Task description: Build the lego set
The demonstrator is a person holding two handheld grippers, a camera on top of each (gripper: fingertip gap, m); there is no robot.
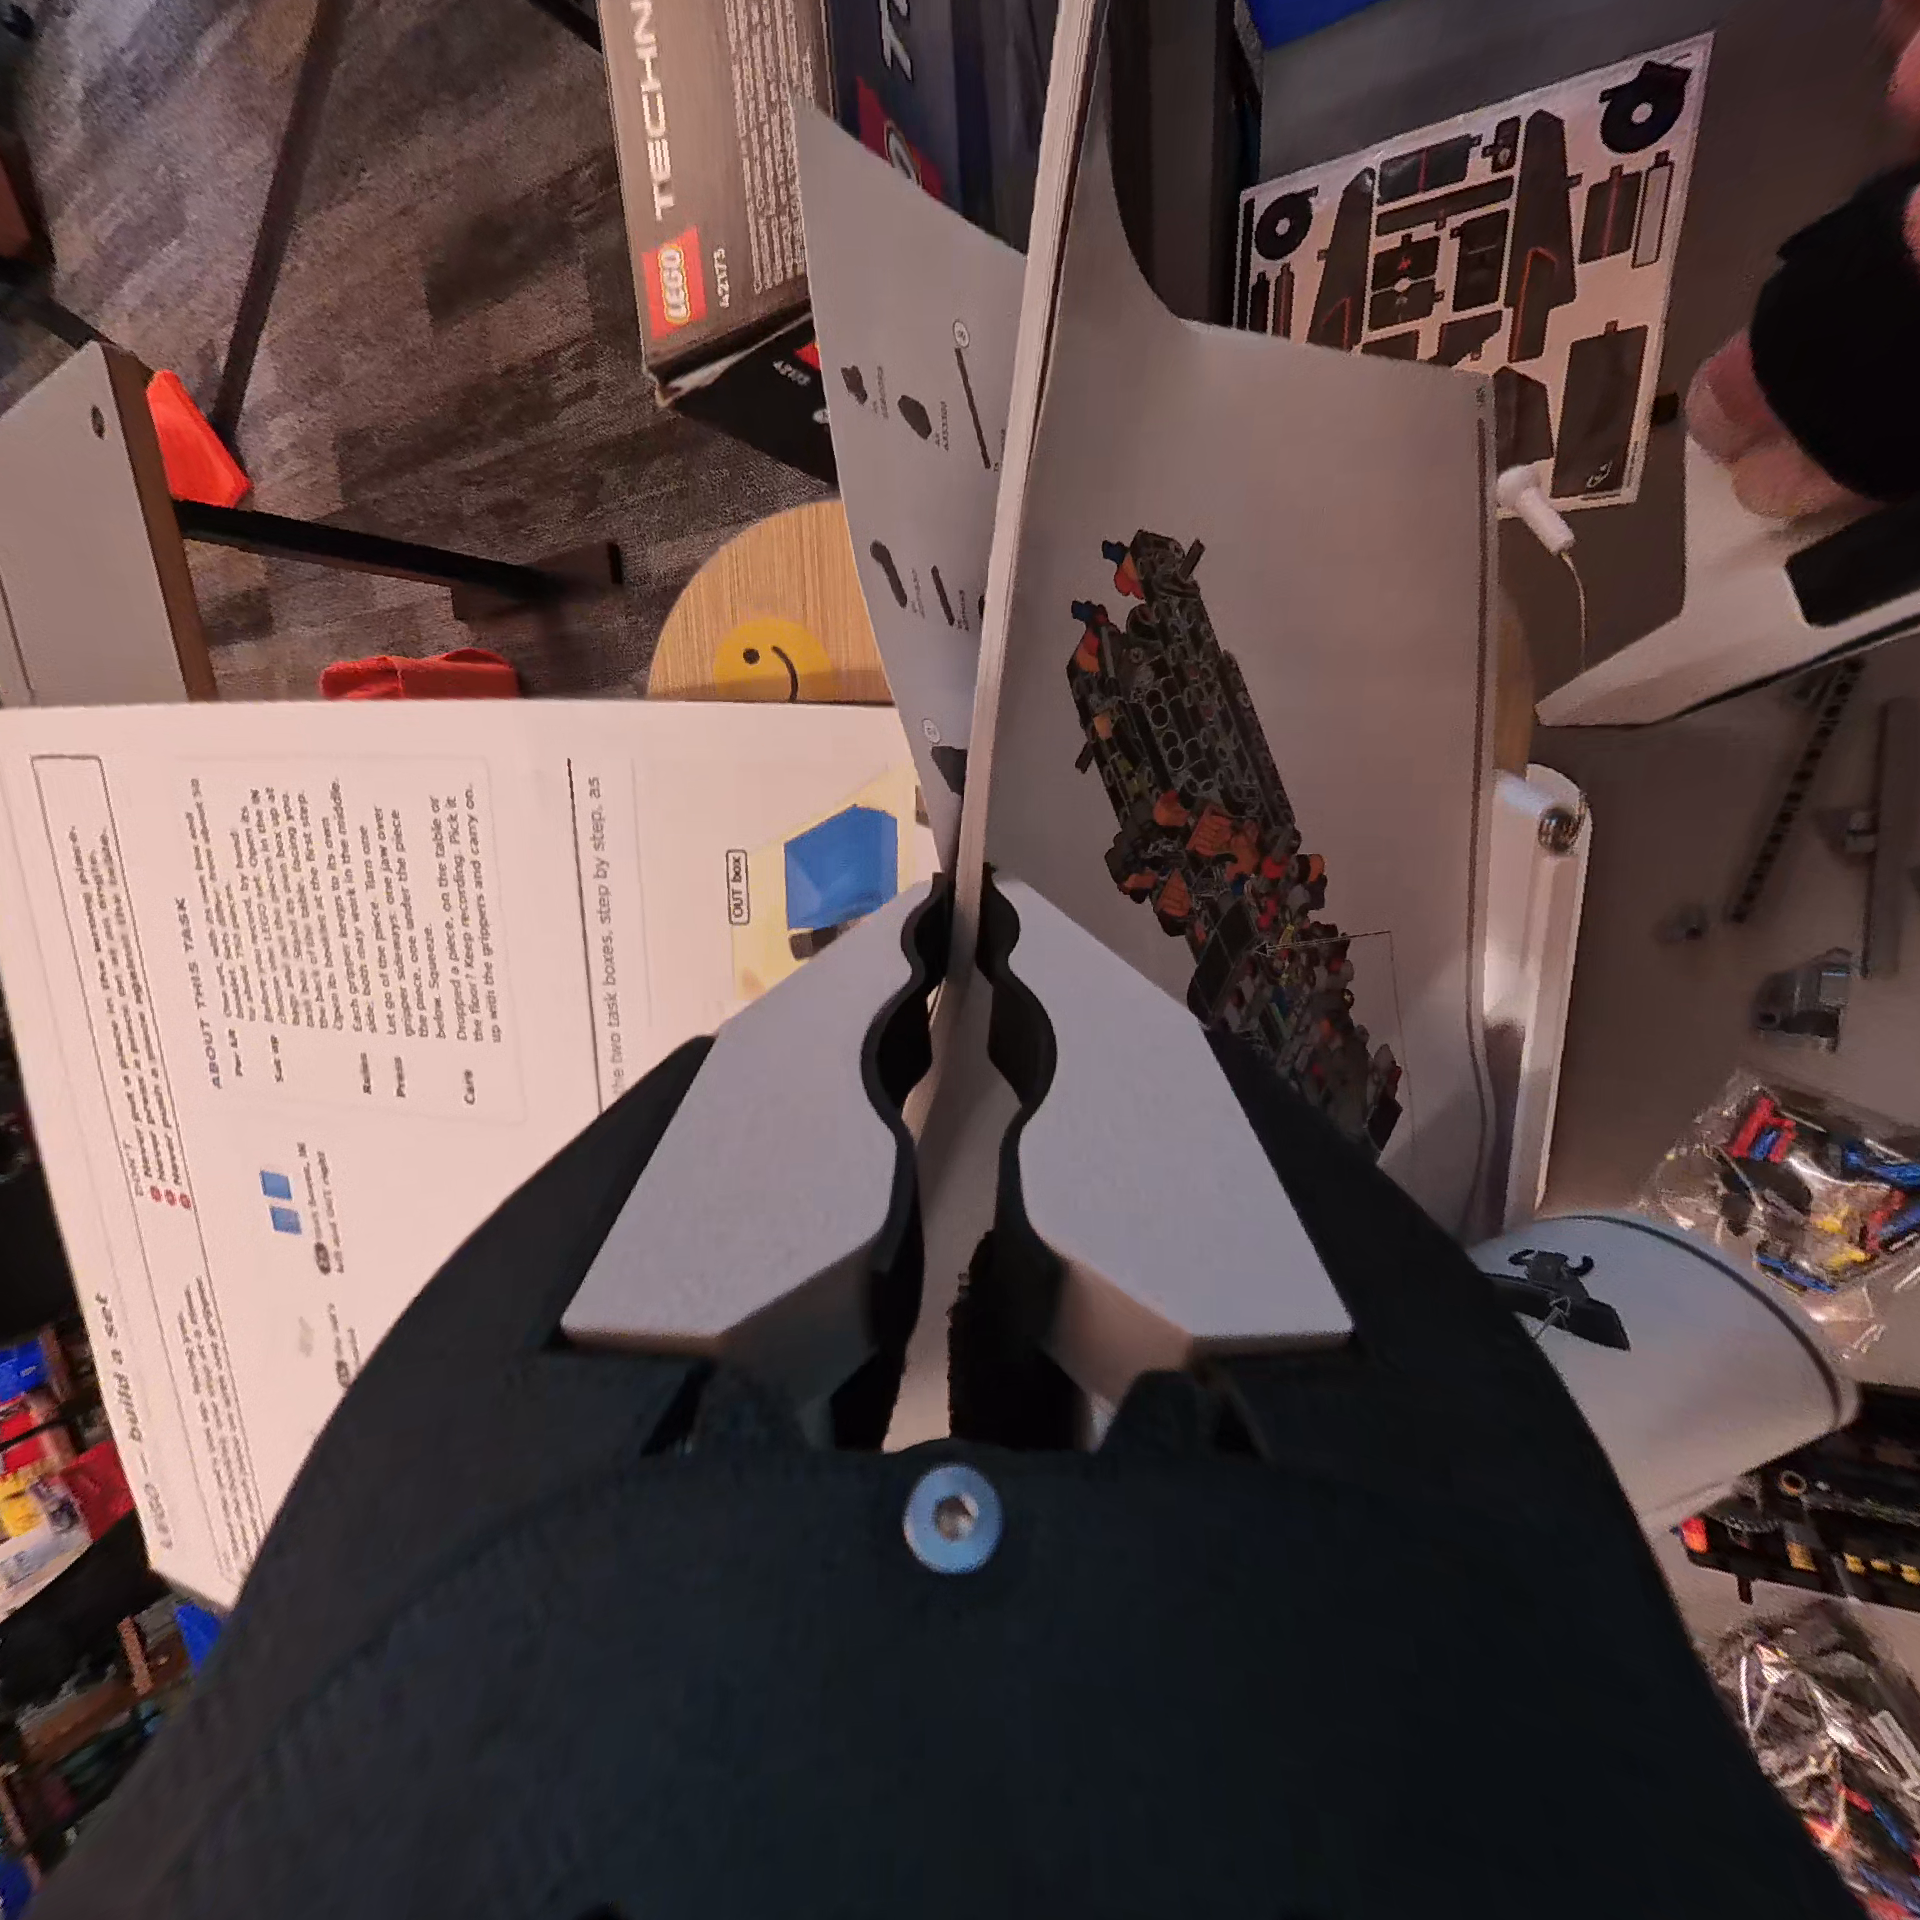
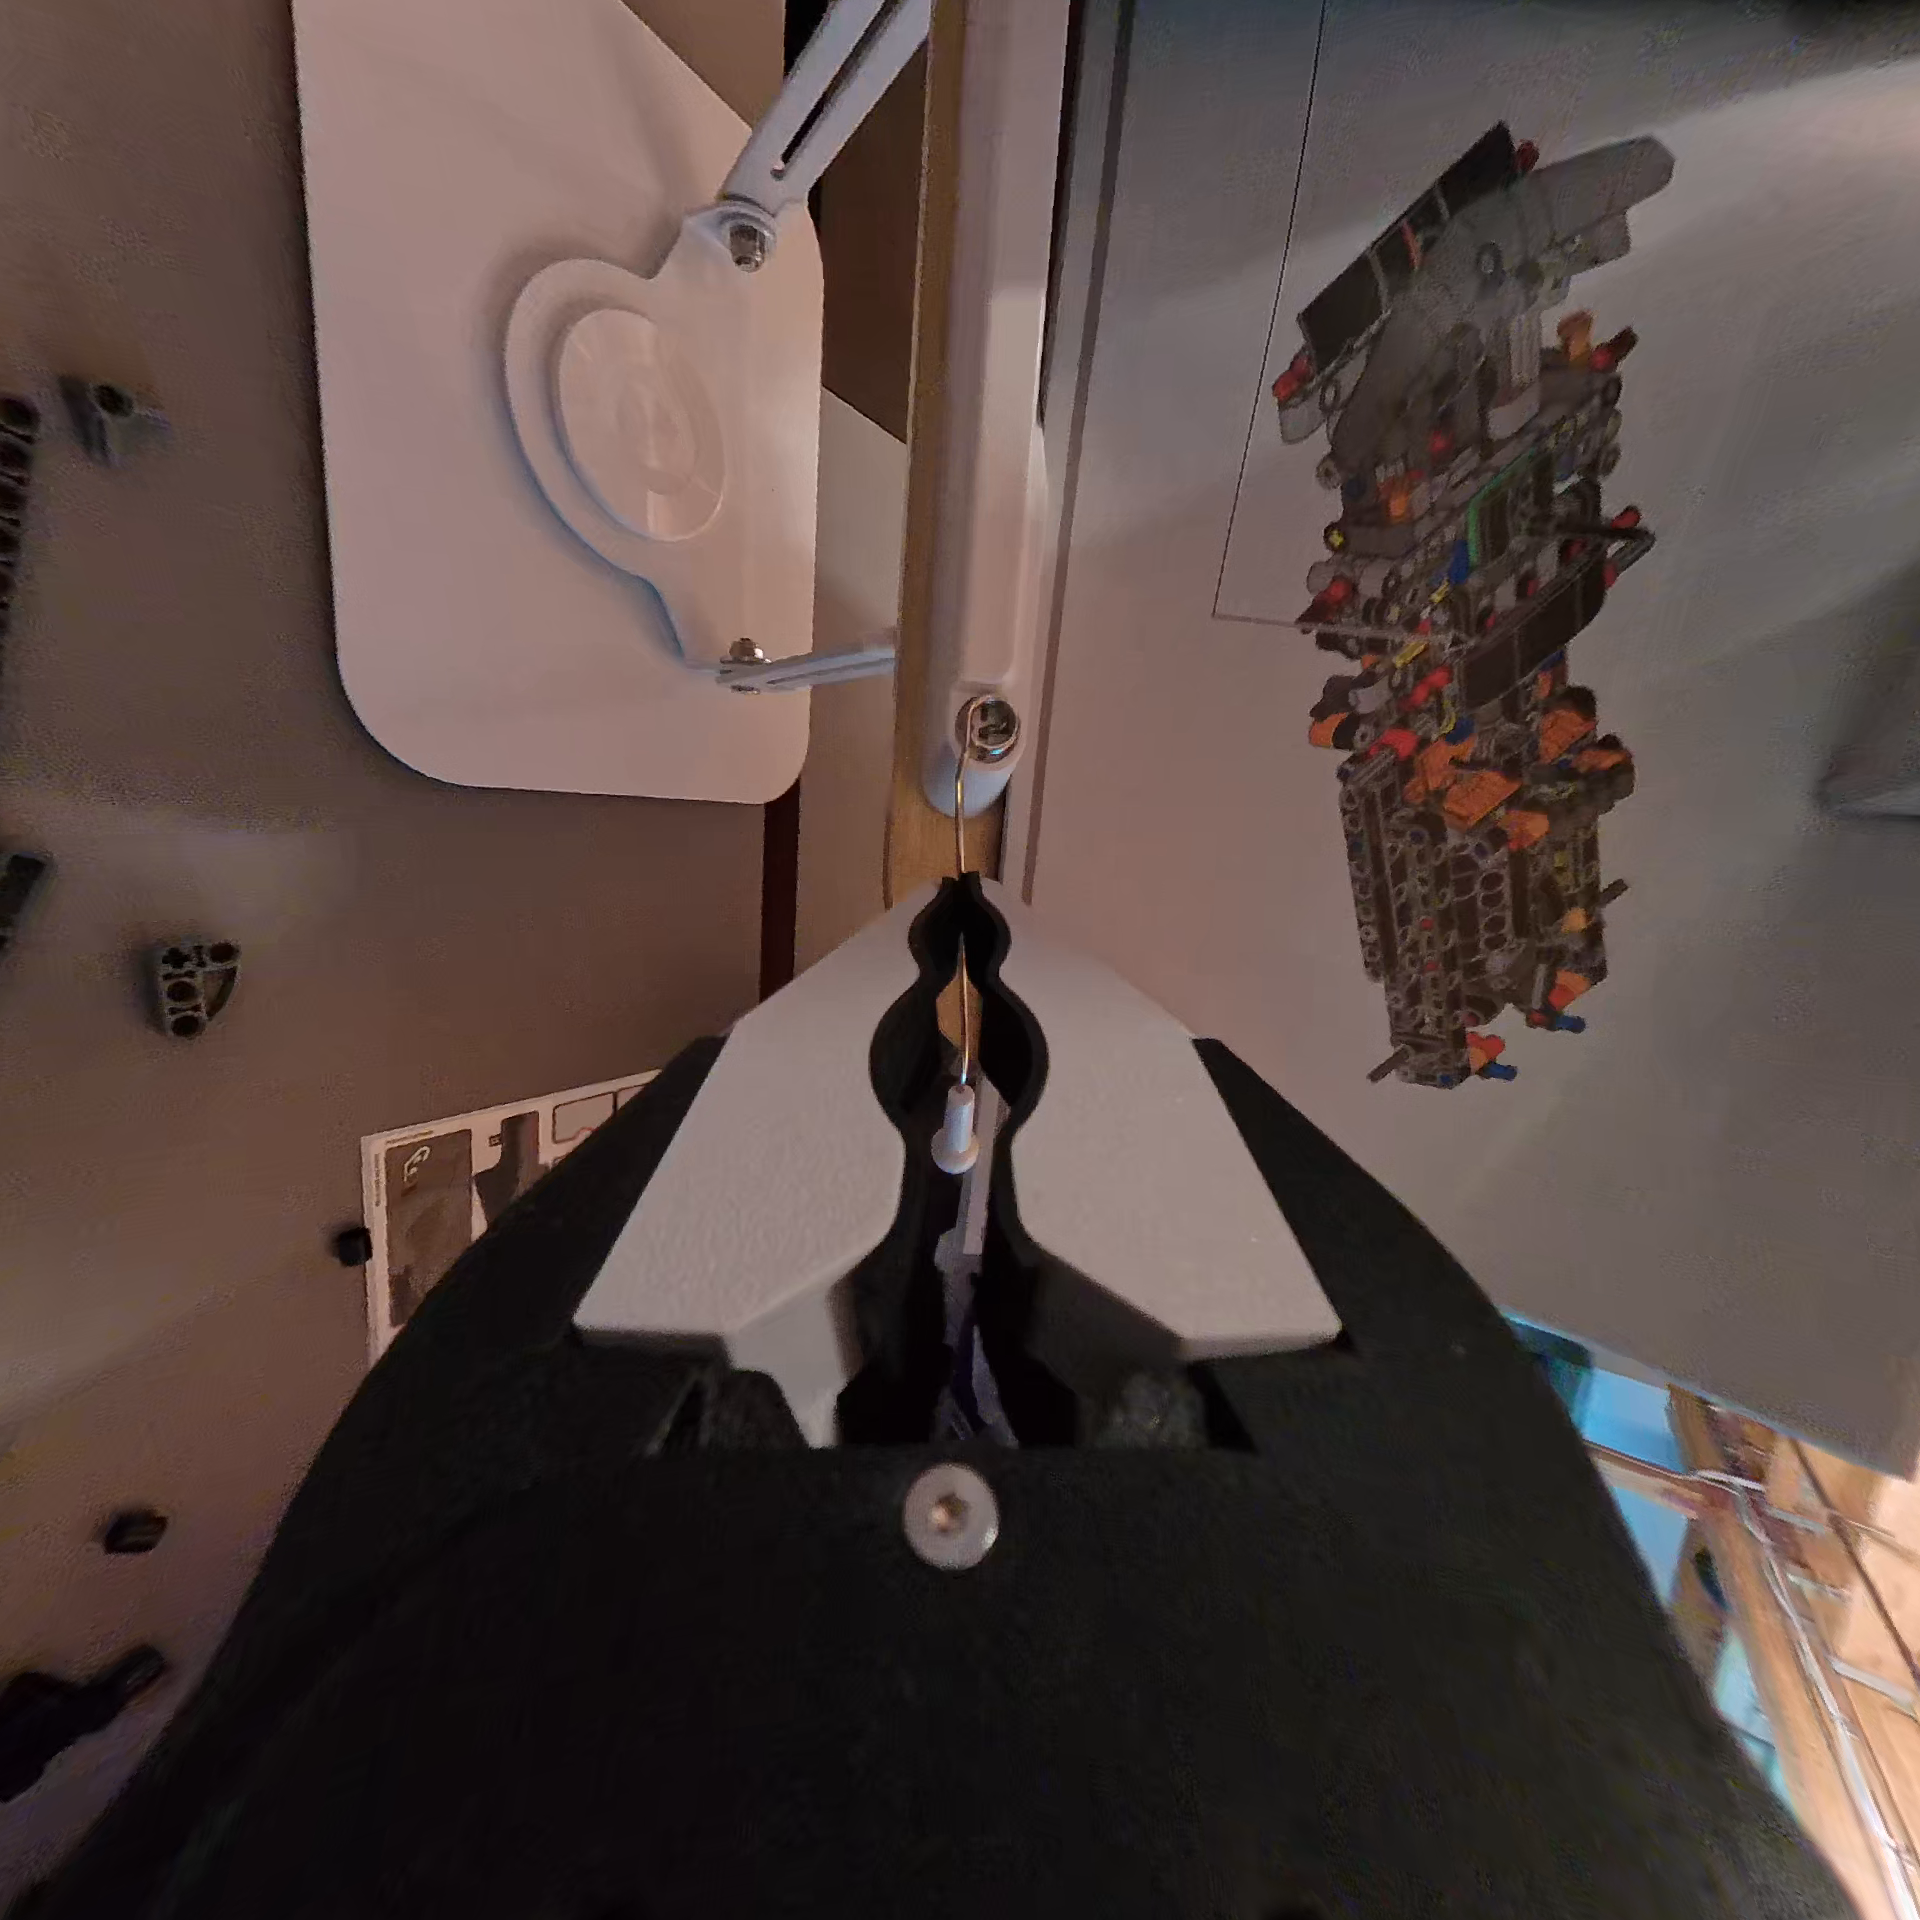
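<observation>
My left gripper is shut on the edge of a thick stack of pages of the instruction booklet, held upright and fanned apart. The open page shows a picture of the dark and orange model. My right gripper is shut on the thin wire page clip of the white book stand; the clip's white cap sits between the fingers. The same booklet page lies to the right of that gripper. The right gripper also shows in the left wrist view, held by a gloved hand.
A dark Lego box and a sticker sheet lie behind the booklet. A printed task sheet lies at the left. Bags of parts and a partly built model are at the right. Loose grey parts lie on the table.
</observation>
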